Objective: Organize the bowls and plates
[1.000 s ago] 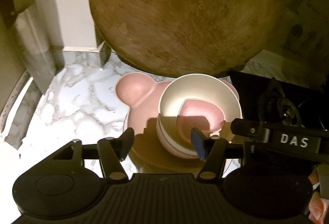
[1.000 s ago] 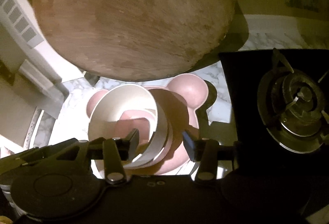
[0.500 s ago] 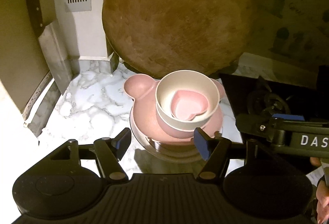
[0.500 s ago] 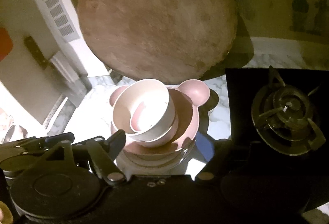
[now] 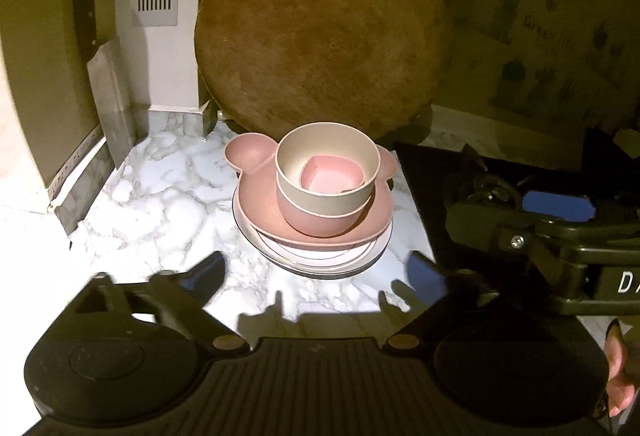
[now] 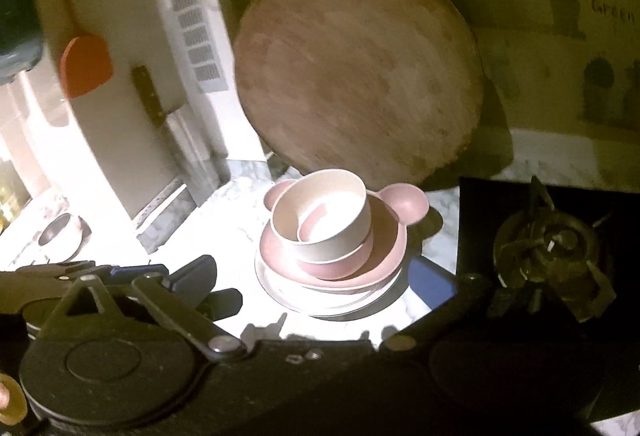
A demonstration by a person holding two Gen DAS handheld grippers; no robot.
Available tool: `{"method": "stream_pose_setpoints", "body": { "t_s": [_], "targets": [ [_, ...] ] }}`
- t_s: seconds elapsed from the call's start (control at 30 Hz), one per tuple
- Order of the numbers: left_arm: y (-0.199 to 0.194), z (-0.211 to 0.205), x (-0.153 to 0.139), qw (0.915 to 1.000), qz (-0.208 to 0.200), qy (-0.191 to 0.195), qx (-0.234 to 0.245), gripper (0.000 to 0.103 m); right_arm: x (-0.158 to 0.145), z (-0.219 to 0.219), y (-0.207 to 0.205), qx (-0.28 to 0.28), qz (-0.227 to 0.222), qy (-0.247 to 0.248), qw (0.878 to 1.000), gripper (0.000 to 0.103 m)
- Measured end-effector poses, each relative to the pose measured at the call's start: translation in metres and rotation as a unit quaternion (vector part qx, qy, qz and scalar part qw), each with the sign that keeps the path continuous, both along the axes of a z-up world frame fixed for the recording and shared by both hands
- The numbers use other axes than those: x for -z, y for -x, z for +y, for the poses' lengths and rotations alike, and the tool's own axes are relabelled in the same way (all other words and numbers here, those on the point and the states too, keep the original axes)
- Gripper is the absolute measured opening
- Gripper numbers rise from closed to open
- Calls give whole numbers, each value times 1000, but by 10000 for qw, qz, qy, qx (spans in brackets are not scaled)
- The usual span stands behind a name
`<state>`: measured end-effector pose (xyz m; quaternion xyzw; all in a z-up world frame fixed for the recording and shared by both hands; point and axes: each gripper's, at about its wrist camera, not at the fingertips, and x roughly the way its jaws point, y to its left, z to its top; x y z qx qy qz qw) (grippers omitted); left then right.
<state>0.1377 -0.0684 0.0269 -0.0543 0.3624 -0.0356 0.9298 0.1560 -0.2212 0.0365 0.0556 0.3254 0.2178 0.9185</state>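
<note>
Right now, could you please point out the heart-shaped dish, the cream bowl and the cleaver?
heart-shaped dish [image 5: 326,176], left wrist view, on its pink floor.
cream bowl [image 5: 320,198], left wrist view, on its outer front wall.
cleaver [image 5: 110,92], left wrist view, on its steel blade.

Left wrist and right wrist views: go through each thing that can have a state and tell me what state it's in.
Heart-shaped pink dish: nested inside the cream bowl.
Cream round bowl: upright, stacked in the pink bowl.
Pink round bowl: upright on the bear plate.
Pink bear-eared plate: on top of the white plates.
White round plates: stacked on the counter.
Round wooden chopping board: standing, leaning on the wall.
Left gripper: open, empty.
Right gripper: open, empty.
</note>
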Motion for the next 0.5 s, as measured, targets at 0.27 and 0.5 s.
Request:
{"method": "stream_pose_setpoints", "body": {
  "t_s": [0.27, 0.5],
  "targets": [
    [23, 0, 9, 9999, 18, 69, -97, 103, 8, -13, 20, 71, -183, -257, 9995, 103],
    [38, 0, 14, 9997, 23, 141, -184, 102, 14, -17, 38, 89, -304, -344, 9989, 103]
  ]
}}
